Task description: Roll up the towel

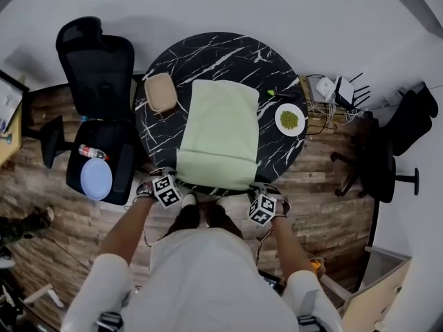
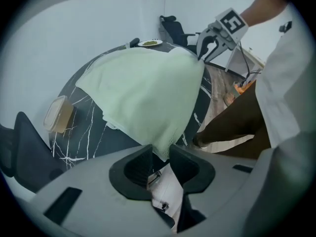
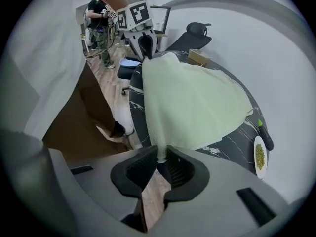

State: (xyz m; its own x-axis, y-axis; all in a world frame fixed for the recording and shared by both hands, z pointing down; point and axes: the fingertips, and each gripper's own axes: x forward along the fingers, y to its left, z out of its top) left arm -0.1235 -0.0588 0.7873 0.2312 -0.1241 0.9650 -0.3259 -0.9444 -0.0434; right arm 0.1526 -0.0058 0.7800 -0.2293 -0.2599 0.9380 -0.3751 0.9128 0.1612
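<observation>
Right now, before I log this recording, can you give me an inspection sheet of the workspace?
Surface: round black marble-pattern table.
Job's things: pale green towel, spread across the table, not yet rolled; its two near corners are lifted.
Clutter: beige container left of the towel; white plate of green food and green-tipped dark pen to its right.
Grippers: left gripper shut on the towel's near left corner; right gripper shut on its near right corner.
Cables: tangle with white devices off the table's right side; nothing seen on the table.
Surroundings: wood floor; black office chair at left, blue disc on its seat; second chair at right.
</observation>
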